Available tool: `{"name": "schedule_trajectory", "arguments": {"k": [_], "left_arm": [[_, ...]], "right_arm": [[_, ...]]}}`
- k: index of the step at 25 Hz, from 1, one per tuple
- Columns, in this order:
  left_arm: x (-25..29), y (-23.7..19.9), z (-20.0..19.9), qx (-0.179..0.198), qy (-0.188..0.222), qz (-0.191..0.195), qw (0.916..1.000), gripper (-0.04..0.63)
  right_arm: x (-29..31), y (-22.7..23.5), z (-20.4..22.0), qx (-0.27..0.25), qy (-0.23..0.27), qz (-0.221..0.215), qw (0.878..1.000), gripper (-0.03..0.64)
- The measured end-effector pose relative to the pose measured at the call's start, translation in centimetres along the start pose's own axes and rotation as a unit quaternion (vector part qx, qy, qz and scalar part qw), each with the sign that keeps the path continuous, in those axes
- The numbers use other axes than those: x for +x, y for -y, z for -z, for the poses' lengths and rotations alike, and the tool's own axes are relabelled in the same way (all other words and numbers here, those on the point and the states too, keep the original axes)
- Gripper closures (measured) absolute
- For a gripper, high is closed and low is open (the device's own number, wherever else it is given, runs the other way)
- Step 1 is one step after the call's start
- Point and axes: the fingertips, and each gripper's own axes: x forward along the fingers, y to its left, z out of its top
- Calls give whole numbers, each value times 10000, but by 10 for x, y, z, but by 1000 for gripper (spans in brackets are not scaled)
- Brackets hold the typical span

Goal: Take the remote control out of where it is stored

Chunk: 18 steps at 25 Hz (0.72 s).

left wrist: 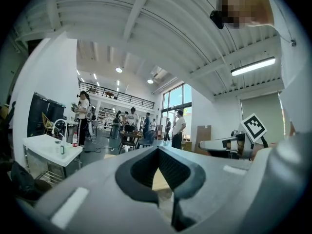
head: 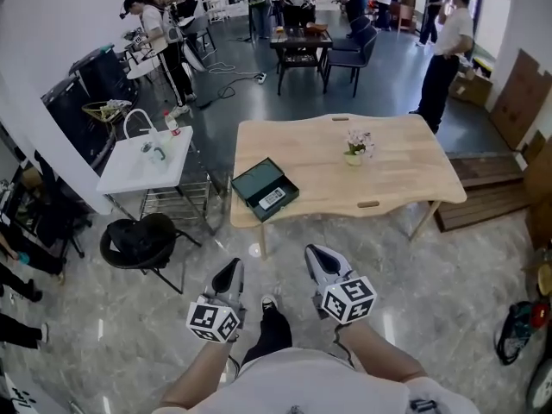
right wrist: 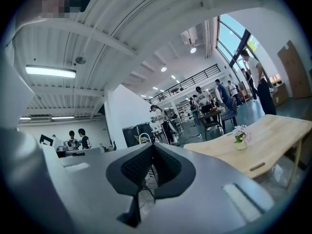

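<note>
A dark green box (head: 264, 189) lies on the front left corner of the light wooden table (head: 388, 179). A small pale oblong thing (head: 272, 198) shows in it; I cannot tell if it is the remote control. Both grippers hang close to my body, well short of the table. In the head view, the left gripper (head: 229, 271) and the right gripper (head: 316, 255) point at the table with jaws together. The left gripper (left wrist: 158, 150) and the right gripper (right wrist: 152, 147) each show shut jaws holding nothing in their own views.
A small flower pot (head: 355, 147) stands mid-table. A white sink stand (head: 142, 162) and a black stool (head: 138, 241) are left of the table. A person (head: 444, 50) stands behind the table's far right corner. Wooden boards (head: 487, 192) lie at the right.
</note>
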Motion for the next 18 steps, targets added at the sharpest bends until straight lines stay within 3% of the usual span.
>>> {"name": "schedule_trajectory", "arguments": {"k": [10, 18], "left_arm": [[85, -75, -24, -11, 45, 206, 9998, 595], [166, -147, -48, -24, 57, 614, 9981, 595]], "right_arm": [[95, 36, -35, -50, 0, 288, 9996, 589], [194, 58, -66, -78, 77, 536, 9985, 589]]}}
